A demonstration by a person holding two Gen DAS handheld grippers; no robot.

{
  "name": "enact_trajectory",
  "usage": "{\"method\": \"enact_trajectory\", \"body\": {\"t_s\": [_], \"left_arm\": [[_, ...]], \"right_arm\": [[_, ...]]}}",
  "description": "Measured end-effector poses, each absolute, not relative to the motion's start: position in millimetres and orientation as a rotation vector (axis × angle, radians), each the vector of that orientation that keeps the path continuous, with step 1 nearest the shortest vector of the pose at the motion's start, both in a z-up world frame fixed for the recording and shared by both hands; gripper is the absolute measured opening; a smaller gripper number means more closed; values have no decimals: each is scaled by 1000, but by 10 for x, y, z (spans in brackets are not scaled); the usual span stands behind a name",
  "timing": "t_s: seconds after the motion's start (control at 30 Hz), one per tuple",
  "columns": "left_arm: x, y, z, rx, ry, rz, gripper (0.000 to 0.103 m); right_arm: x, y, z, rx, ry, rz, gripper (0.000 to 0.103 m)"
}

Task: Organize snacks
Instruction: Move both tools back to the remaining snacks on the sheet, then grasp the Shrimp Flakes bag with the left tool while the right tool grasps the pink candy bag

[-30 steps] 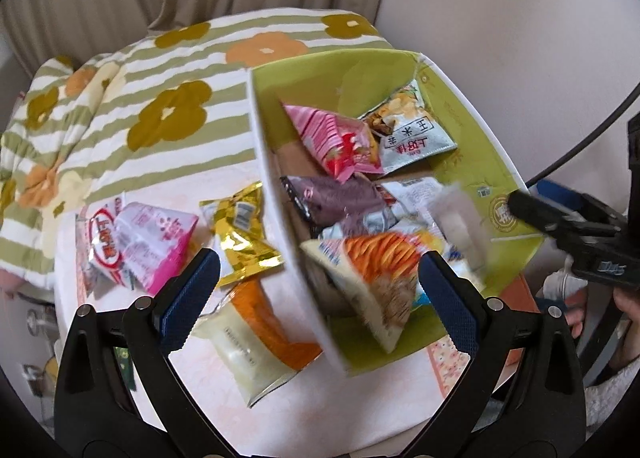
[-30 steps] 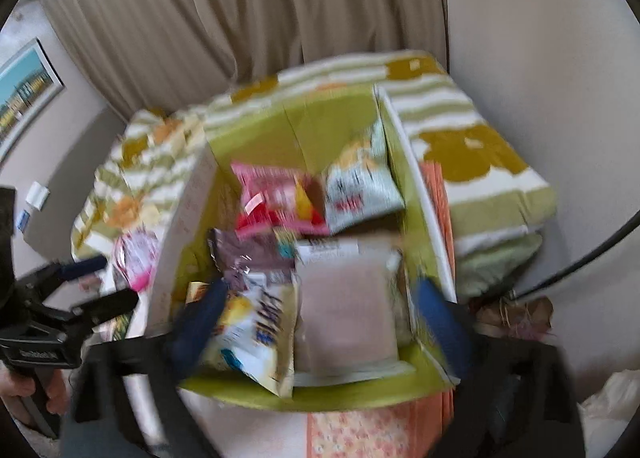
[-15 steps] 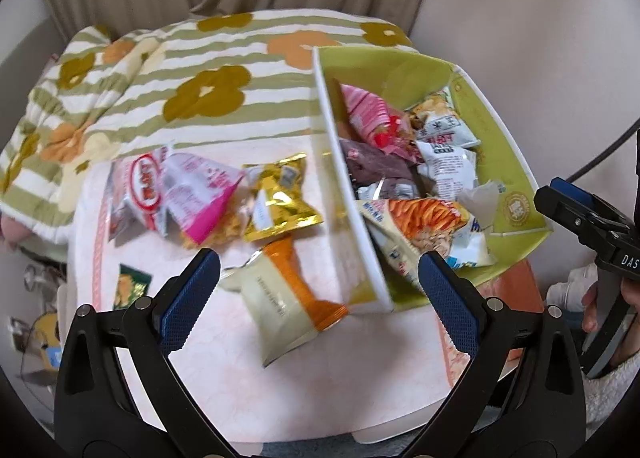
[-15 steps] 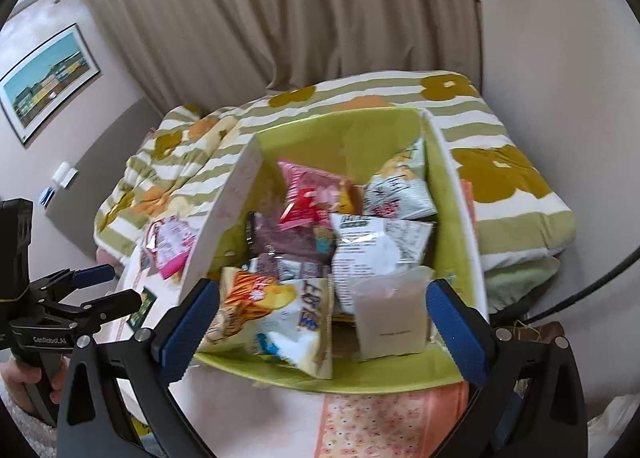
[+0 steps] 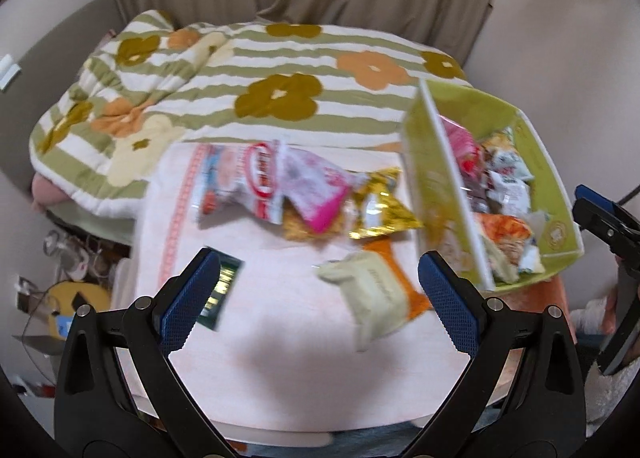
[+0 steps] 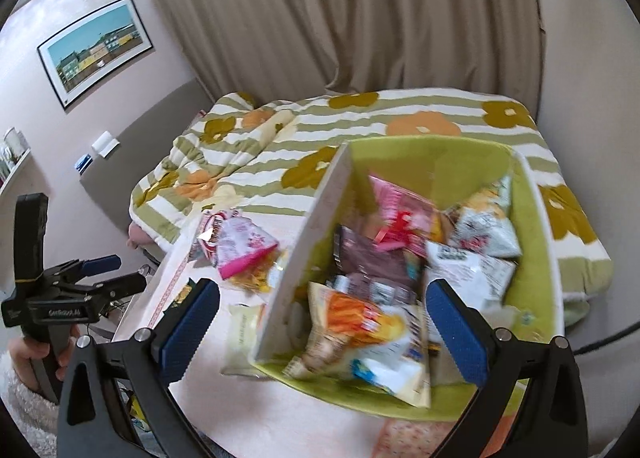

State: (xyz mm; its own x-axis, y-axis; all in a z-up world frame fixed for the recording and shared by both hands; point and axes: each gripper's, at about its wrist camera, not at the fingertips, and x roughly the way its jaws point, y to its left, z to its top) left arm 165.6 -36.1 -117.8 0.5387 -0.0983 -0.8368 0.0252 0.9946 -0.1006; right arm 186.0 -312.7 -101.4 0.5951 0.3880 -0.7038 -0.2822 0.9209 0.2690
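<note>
Both grippers, left [image 5: 318, 296] and right [image 6: 322, 324], hover empty with fingers wide open between pickups, the box [image 6: 538, 218] part-filled, next needing a reach for loose snacks [image 5: 304, 188] left on the counter [image 5: 280, 338]

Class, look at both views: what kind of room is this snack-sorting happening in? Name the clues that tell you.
Most likely a bedroom at home. A bed with a flowered striped quilt stands right behind the small table, long curtains hang at the back, and a framed picture is on the wall.
</note>
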Motion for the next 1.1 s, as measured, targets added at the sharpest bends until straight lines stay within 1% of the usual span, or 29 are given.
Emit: {"method": "enact_trajectory", "body": {"t_s": [0.27, 0.43, 0.63, 0.8, 0.97, 1.1], "left_arm": [[1972, 371, -1243, -7, 1023, -130, 99], [2271, 659, -1354, 95, 1055, -212, 99], [2612, 860, -1510, 187, 1081, -329, 99], [2961, 905, -1722, 266, 1101, -445, 99], [3183, 733, -1974, 382, 1120, -570, 99], [3236, 537, -2093, 534, 1074, -662, 99]], "right_arm": [[2096, -2399, -970, 85, 862, 348, 103], [2329, -1965, -1034, 40, 902, 323, 103], [2602, -1479, -1236, 11, 960, 297, 103], [2805, -1188, -1488, -35, 1021, 292, 103], [2970, -1041, -1786, -93, 1095, 279, 103], [3023, -1018, -1936, -111, 1143, 305, 103]]}}
